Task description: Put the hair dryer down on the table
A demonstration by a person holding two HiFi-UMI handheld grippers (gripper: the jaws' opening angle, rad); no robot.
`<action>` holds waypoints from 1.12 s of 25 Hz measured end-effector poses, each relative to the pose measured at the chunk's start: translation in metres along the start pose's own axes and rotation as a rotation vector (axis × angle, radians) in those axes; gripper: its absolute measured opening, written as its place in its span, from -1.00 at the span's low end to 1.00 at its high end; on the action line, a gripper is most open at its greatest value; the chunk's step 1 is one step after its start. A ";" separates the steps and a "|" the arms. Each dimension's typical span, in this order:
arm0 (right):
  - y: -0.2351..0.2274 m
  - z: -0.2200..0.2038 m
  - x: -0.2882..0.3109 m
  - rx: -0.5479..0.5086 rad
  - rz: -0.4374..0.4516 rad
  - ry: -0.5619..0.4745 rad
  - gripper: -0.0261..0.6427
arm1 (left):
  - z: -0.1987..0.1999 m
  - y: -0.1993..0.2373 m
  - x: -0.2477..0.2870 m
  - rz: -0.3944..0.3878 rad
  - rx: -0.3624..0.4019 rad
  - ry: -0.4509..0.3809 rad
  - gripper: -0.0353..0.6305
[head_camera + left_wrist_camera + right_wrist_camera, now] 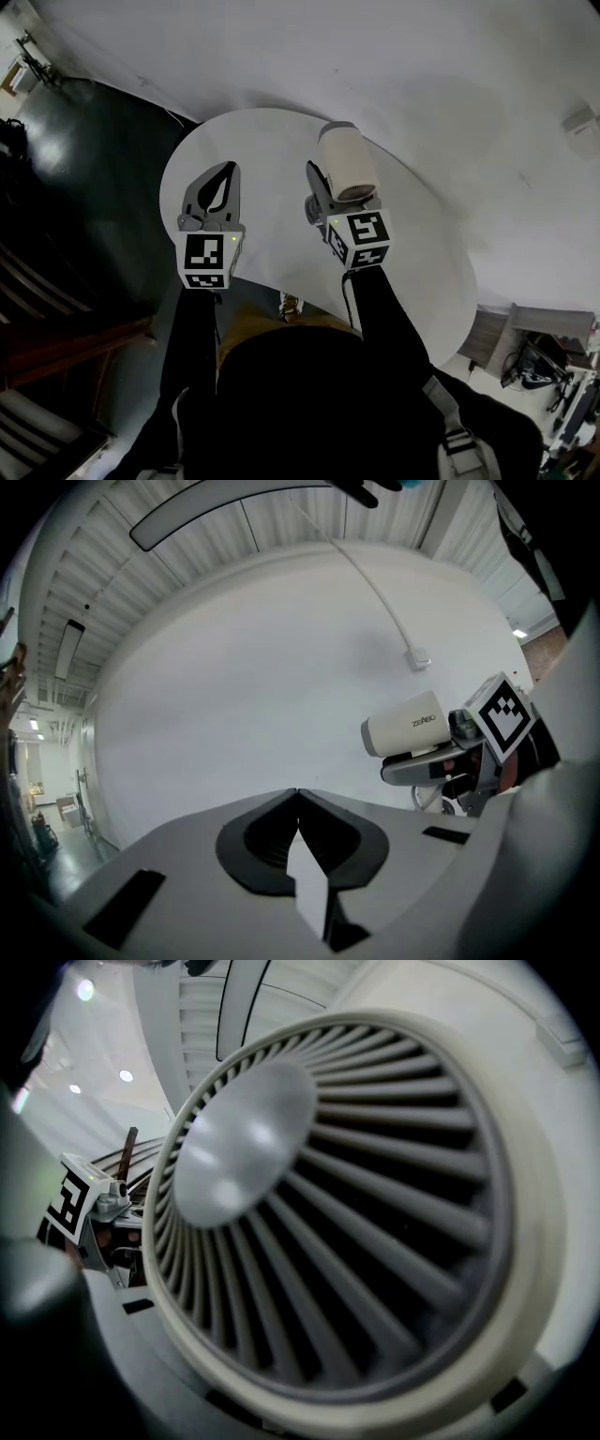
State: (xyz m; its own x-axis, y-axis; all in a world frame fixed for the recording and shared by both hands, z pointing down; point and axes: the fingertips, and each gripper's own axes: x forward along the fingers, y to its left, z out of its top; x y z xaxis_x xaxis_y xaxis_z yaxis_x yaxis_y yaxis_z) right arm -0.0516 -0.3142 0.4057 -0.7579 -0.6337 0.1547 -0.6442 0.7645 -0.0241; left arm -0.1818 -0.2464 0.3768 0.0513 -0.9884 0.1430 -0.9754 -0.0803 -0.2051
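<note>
My right gripper (323, 192) clasps the hair dryer (345, 161).
Its barrel lies over the round white table (272, 141); my left gripper (228, 171) beside it is closed, empty. Both black-sleeved forearms (384, 309) reach forward, side by side.

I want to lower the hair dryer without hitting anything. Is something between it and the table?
Nothing visible does. The hair dryer, held in the right gripper, is over the white table, and the surface showing around it is bare. The left gripper, jaws together and empty, is off to the dryer's left, apart from it.
</note>
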 end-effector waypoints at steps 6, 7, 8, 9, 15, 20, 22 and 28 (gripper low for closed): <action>0.003 -0.015 0.015 -0.002 0.042 0.035 -0.36 | -0.007 0.002 0.012 -0.010 -0.012 0.011 -0.84; 0.003 -0.018 0.018 -0.003 0.044 0.046 -0.36 | -0.007 0.003 0.014 -0.012 -0.015 0.011 -0.84; 0.003 -0.022 0.020 -0.006 0.044 0.058 -0.36 | -0.007 0.003 0.016 -0.015 -0.015 0.010 -0.84; 0.003 -0.025 0.023 -0.010 0.045 0.070 -0.36 | -0.007 0.003 0.018 -0.019 -0.014 0.009 -0.84; 0.012 -0.042 0.041 -0.042 0.071 0.137 -0.36 | -0.021 0.009 0.030 -0.060 -0.011 0.021 -0.84; 0.020 -0.055 0.060 -0.089 0.093 0.226 -0.36 | -0.031 0.021 0.039 -0.104 -0.028 0.029 -0.84; 0.024 -0.062 0.070 -0.111 0.108 0.275 -0.36 | -0.035 0.026 0.041 -0.119 -0.033 0.033 -0.84; 0.045 -0.096 0.088 -0.171 0.191 0.420 -0.36 | -0.051 0.043 0.042 -0.143 -0.047 0.054 -0.84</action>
State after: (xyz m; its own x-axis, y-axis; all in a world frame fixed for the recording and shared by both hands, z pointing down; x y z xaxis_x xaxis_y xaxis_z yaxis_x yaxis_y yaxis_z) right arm -0.1379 -0.3242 0.5126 -0.7314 -0.4046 0.5490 -0.4444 0.8934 0.0663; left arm -0.2321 -0.2848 0.4234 0.1805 -0.9588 0.2192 -0.9680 -0.2127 -0.1333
